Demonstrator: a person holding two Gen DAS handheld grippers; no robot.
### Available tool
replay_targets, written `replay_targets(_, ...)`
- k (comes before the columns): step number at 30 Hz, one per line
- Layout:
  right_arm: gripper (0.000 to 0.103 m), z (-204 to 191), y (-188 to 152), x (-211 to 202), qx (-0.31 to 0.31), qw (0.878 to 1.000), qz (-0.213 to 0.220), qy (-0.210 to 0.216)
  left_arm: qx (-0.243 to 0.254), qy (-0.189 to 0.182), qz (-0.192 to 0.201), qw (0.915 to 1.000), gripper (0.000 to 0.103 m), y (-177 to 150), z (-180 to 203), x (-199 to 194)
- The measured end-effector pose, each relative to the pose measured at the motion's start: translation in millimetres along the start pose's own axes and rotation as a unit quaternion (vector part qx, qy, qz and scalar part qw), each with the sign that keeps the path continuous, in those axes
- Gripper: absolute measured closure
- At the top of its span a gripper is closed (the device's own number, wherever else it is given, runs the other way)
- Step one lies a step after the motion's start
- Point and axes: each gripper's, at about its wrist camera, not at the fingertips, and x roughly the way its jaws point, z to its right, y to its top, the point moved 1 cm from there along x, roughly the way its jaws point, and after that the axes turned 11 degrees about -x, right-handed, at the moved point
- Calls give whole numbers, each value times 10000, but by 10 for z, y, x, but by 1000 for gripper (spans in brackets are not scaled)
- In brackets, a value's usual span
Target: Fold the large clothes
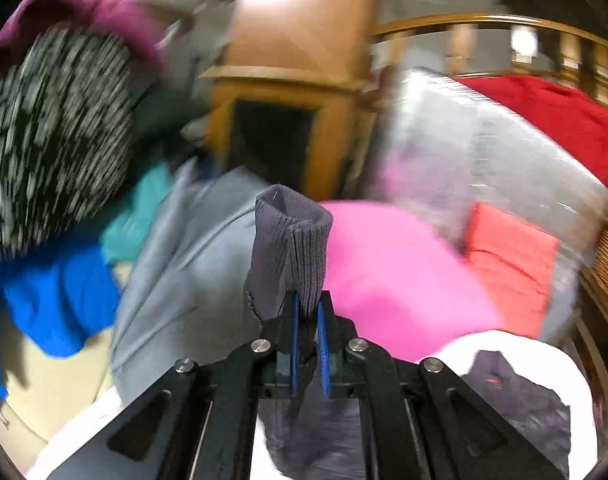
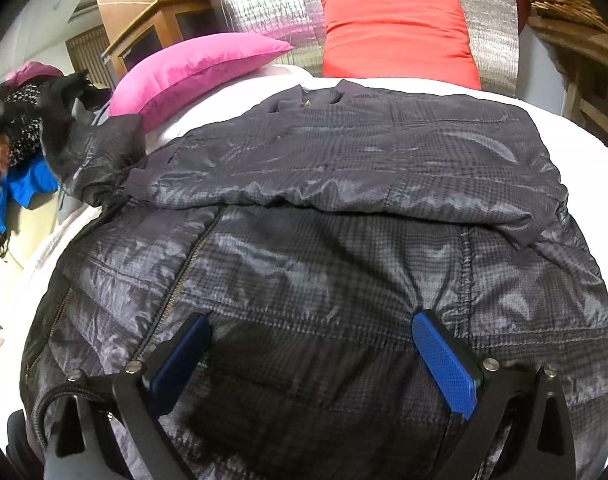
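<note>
The left tool [image 1: 308,312] is clamped on the ribbed grey cuff [image 1: 294,236] of the dark checked padded jacket [image 2: 324,208], the sleeve raised before a badly blurred background. The jacket lies on a white bed [image 2: 576,136], one sleeve folded across its body; its lower hem is cut off. The right tool [image 2: 310,340] rests on it, jaws spread wide, gripping nothing. A pink pillow [image 2: 192,68] and a red pillow [image 2: 396,36] lie beyond.
</note>
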Motion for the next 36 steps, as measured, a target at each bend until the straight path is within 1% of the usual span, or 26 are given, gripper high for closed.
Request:
replay_targets(3, 0, 53, -7, -29, 108, 9998, 72, 132, 248, -483, 102, 9985, 94, -138, 638, -310)
replay_targets(4, 0, 78, -10, -40, 161, 9996, 106, 193, 290, -601, 65, 9978, 94, -211, 804, -362)
replay_targets(6, 0, 121, -18, -60, 258, 9991, 168, 305, 507, -878, -42, 9948, 94, -456, 1228, -476)
replay_targets(9, 0, 173, -37, -94, 380, 9979, 260, 456, 730, -1179, -336, 9898, 94, -841, 1781, -452)
replay_targets(12, 0, 223, -69, -139, 520, 9959, 383, 630, 830, -1320, -667, 9855, 94, -1217, 2237, -328)
replay_targets(14, 0, 252, -88, -172, 610, 9943, 464, 744, 913, -1377, -897, 9822, 94, -1532, 2550, -226)
replay_targets(16, 0, 277, -99, -185, 676, 9928, 526, 834, 971, -1397, -1133, 9789, 94, -1785, 2770, -54)
replay_targets(20, 0, 323, -109, -216, 794, 9896, 654, 1006, 1106, -1371, -1493, 9730, 94, -2205, 3124, 158)
replay_targets(22, 0, 335, -110, -218, 829, 9886, 686, 1050, 1146, -1362, -1630, 9704, 94, -2395, 3256, 195)
replay_targets(24, 0, 344, -100, -219, 833, 9885, 686, 1059, 1152, -1344, -1863, 9664, 94, -2584, 3333, 295)
replay_targets(25, 0, 342, -97, -219, 835, 9884, 687, 1063, 1151, -1344, -1974, 9642, 94, -2637, 3323, 331)
replay_targets(26, 0, 344, -97, -223, 842, 9882, 695, 1072, 1170, -1366, -2182, 9592, 94, -2720, 3348, 408)
replay_targets(28, 0, 347, -102, -232, 856, 9878, 712, 1088, 1272, -1308, -2386, 9538, 93, -2845, 3394, 488)
replay_targets(29, 0, 351, -105, -233, 860, 9877, 716, 1093, 1284, -1342, -2514, 9499, 93, -2895, 3421, 506)
replay_targets(30, 0, 355, -108, -237, 861, 9877, 718, 1094, 1262, -1379, -2686, 9449, 88, -2938, 3459, 556)
replay_targets(31, 0, 358, -110, -243, 862, 9876, 721, 1096, 1203, -1399, -2931, 9381, 72, -2967, 3455, 584)
replay_targets(32, 0, 360, -114, -248, 865, 9875, 724, 1099, 1085, -1434, -3156, 9317, 61, -2969, 3433, 598)
replay_targets(33, 0, 360, -113, -248, 866, 9875, 723, 1100, 1006, -1505, -3190, 9303, 46, -2952, 3398, 562)
replay_targets(34, 0, 361, -112, -251, 865, 9875, 723, 1100, 963, -1584, -3137, 9313, 40, -2896, 3361, 500)
replay_targets(36, 0, 363, -115, -253, 868, 9875, 726, 1102, 924, -1706, -3124, 9299, 35, -2793, 3274, 404)
